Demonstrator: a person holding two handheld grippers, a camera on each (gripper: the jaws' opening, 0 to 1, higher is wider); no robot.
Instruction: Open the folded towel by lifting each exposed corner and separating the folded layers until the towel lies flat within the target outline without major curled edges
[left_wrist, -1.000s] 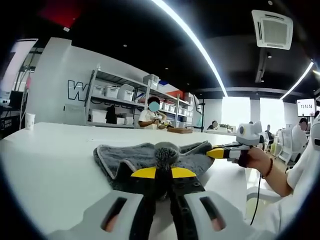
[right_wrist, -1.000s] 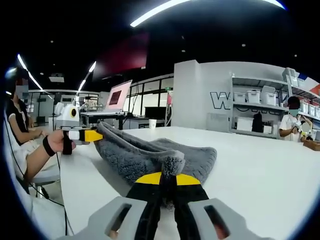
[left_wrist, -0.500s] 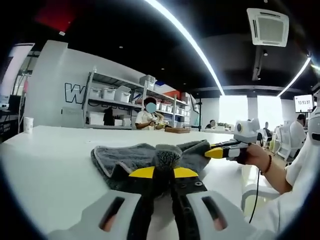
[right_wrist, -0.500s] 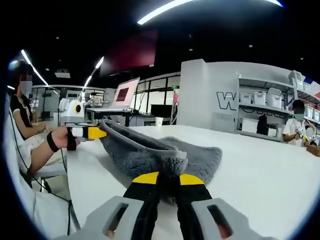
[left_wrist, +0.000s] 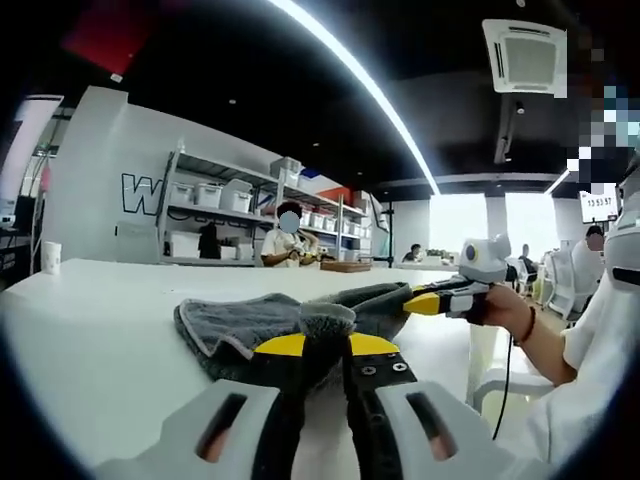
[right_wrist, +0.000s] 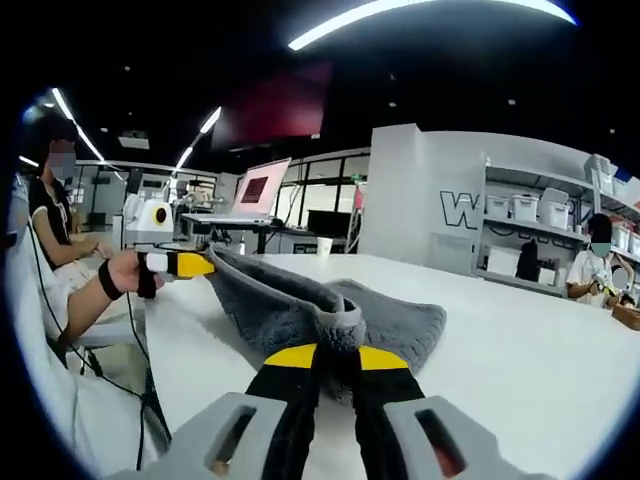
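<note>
The grey towel (left_wrist: 290, 322) lies on the white table (left_wrist: 100, 330), near the table edge where I stand, and it is bunched, not flat. In the left gripper view I see my left gripper (left_wrist: 322, 345) with its yellow-tipped jaws closed on one corner of the towel, and the cloth stands up a little between them. Across the towel, the right gripper (left_wrist: 425, 302) is in my hand (left_wrist: 497, 310) and pinches the opposite corner near the table edge.

In the right gripper view the towel (right_wrist: 300, 310) stretches from my right gripper (right_wrist: 330, 358), which is closed on its corner, to the left gripper (right_wrist: 190, 264) at the far end, also closed on the cloth. Between the two grippers the towel sags in folds onto the table (right_wrist: 520, 350).

Behind the table is a shelf rack (left_wrist: 215, 215) with white bins.
</note>
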